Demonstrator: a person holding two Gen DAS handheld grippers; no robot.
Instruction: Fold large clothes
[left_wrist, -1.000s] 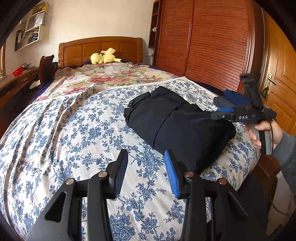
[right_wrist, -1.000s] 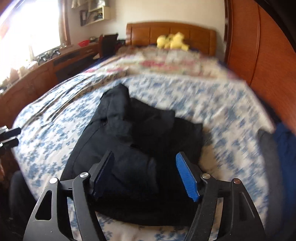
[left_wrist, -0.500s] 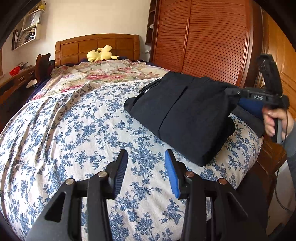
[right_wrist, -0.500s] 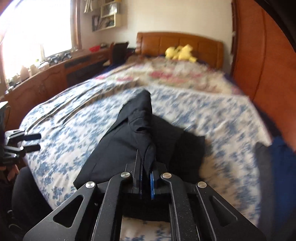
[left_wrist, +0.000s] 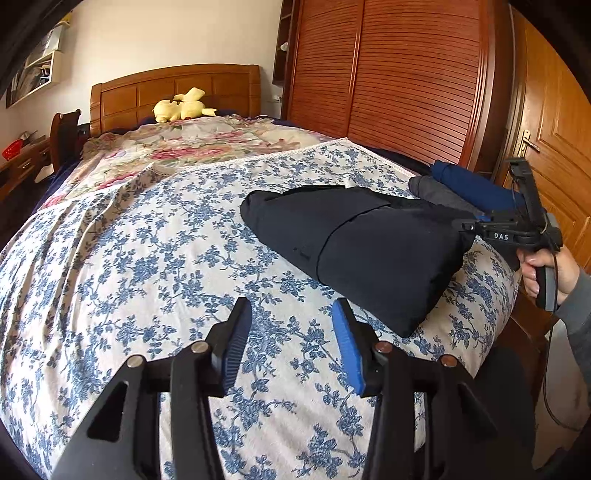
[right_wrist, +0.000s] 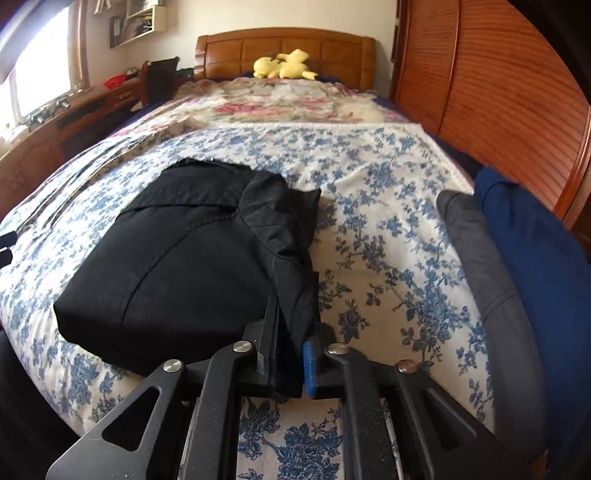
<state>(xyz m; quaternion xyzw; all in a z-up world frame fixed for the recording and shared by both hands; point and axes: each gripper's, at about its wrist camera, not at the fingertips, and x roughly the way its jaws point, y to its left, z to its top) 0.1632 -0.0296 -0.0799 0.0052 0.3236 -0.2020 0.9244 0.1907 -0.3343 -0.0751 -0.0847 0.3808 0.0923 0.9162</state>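
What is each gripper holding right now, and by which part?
The right gripper pinches the near edge of the black garment. The left gripper is open, holding nothing.

Both cameras sit low at the bed's foot, facing the headboard; both see the black garment.

The bedspread is white with a blue flower print. On it lies a plain black garment; beside that garment sit a grey fold and a deep blue one. Beyond the bedspread, a cream quilt shows pink roses, and a yellow plush toy rests against the reddish-brown headboard.
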